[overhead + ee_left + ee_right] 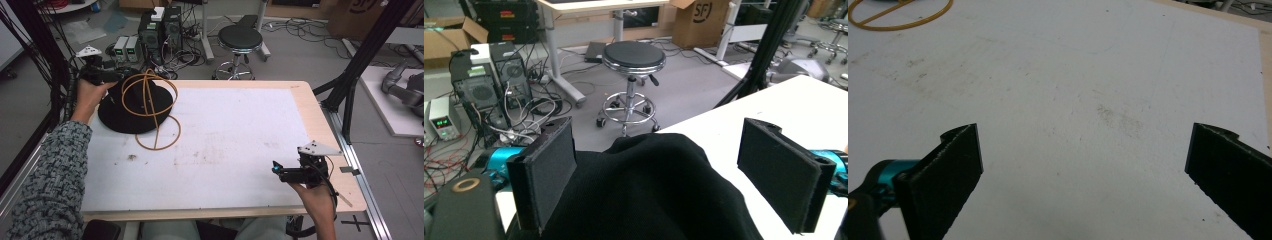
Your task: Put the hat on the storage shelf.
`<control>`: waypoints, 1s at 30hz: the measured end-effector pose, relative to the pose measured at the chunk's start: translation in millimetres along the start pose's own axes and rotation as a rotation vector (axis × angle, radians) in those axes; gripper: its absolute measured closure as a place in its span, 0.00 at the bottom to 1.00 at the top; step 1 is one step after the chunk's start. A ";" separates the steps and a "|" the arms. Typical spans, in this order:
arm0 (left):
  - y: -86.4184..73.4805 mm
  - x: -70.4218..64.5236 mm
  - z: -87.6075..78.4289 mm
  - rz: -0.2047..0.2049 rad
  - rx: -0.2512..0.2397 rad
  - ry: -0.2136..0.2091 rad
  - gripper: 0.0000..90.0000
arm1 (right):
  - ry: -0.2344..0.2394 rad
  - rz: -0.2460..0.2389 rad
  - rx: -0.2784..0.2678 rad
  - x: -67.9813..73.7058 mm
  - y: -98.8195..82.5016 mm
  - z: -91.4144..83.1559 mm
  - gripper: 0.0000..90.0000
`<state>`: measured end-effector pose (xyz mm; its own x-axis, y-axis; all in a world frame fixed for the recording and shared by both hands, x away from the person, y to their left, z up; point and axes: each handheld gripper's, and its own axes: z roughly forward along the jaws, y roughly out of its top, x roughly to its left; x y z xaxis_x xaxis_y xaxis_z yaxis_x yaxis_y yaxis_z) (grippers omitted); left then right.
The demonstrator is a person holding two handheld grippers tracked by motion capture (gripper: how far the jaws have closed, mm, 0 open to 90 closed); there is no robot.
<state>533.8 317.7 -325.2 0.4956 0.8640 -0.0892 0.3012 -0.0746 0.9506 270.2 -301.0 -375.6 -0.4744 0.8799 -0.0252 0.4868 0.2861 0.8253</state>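
Observation:
A black hat [131, 112] lies at the far left of the white tabletop [235, 140]. An orange wire frame of rings [150, 95] rests on the hat and reaches onto the table in front of it; one ring [898, 12] is also at the top left of the right gripper view. My left gripper [120, 76] is at the hat's far-left rim. It is open, and its pads [549, 170] stand on either side of the hat's black fabric [649, 195] without closing on it. My right gripper [276, 169] hovers open over bare table near the front right [1083, 145].
Beyond the far edge are a round black stool [240, 37], computer towers [160, 30] and tangled cables on the floor. A black frame post [360, 65] rises by the right edge. The wooden table rim [320, 120] borders the white surface.

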 end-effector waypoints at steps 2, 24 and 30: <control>-2.2 1.4 3.5 -0.014 -0.003 0.001 0.18 | 0.005 -0.010 0.002 0.6 -0.2 0.8 0.02; -12.8 1.3 15.8 0.000 0.074 0.041 0.44 | 0.011 0.001 0.009 0.7 -2.1 3.1 0.02; -15.5 2.5 15.2 0.011 0.107 0.039 0.62 | 0.012 0.001 0.009 0.7 -1.9 2.9 0.02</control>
<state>542.8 313.5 -344.7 0.4682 0.8812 -0.0656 0.3825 -0.1352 0.9140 271.0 -299.8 -378.8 -0.4825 0.8757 -0.0176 0.4937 0.2885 0.8204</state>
